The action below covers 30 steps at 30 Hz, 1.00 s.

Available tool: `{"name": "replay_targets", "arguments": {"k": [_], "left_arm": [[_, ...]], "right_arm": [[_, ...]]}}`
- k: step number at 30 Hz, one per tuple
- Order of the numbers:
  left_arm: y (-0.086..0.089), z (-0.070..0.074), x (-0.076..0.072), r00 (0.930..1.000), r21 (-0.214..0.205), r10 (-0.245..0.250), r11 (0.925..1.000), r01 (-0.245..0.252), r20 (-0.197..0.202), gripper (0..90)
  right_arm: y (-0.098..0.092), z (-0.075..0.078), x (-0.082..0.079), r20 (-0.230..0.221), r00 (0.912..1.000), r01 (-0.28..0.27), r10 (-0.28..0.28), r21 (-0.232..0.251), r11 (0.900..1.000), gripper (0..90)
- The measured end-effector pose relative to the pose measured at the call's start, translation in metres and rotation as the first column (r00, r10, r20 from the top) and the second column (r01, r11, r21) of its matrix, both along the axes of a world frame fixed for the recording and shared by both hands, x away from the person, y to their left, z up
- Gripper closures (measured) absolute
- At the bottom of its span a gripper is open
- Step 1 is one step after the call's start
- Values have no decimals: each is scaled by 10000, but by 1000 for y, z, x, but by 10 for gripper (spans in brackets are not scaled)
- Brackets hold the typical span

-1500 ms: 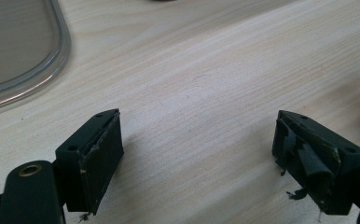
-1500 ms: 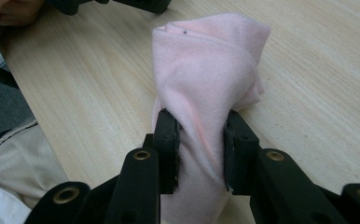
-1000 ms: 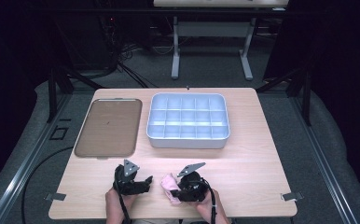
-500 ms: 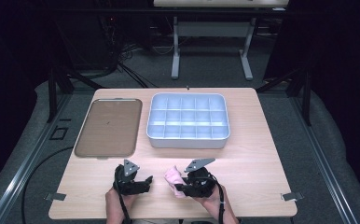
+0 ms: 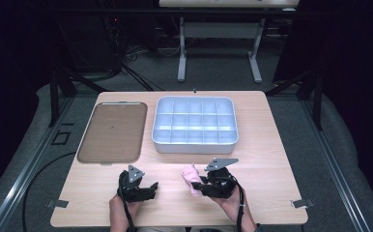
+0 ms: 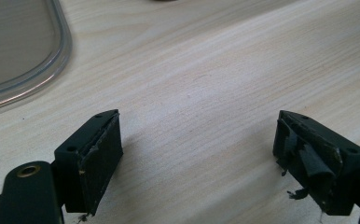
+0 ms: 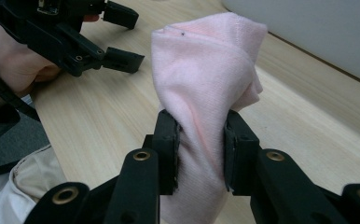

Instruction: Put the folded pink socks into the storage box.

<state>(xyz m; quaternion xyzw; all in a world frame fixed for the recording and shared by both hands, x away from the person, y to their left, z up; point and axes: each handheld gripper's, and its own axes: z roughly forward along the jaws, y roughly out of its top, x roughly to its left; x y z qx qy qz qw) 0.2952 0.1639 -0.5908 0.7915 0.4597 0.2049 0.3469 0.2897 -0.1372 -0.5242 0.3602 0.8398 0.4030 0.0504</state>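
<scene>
A pink rolled cloth is pinched between the jaws of my right gripper, which is shut on it. In the high view the pink cloth sticks out to the left of the right gripper, lifted a little above the table near the front edge. My left gripper rests low at the front left, open. In its own view the left gripper has its jaws wide apart over bare wood, nothing between them. The right gripper view shows the left gripper farther off, at top left.
A pale grey tray with several compartments stands at the back middle of the wooden table. A flat brown tray lies to its left; its clear rim shows in the left gripper view. A person's hand holds the left gripper.
My right gripper has moved up and away from the front edge with the pink cloth in it. The left gripper has stayed where it was.
</scene>
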Motion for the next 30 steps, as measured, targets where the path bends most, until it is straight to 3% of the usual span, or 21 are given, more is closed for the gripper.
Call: {"name": "replay_targets", "arguments": {"k": [17,30], "left_arm": [[0,0,0,10000,-5,43,10000,-43,6,154],[0,0,0,10000,-7,39,10000,-39,-1,154]], "right_arm": [[-28,9,9,289,9963,804,-807,116,9967,701],[-40,27,14,895,9888,1170,-1196,335,9926,701]]}}
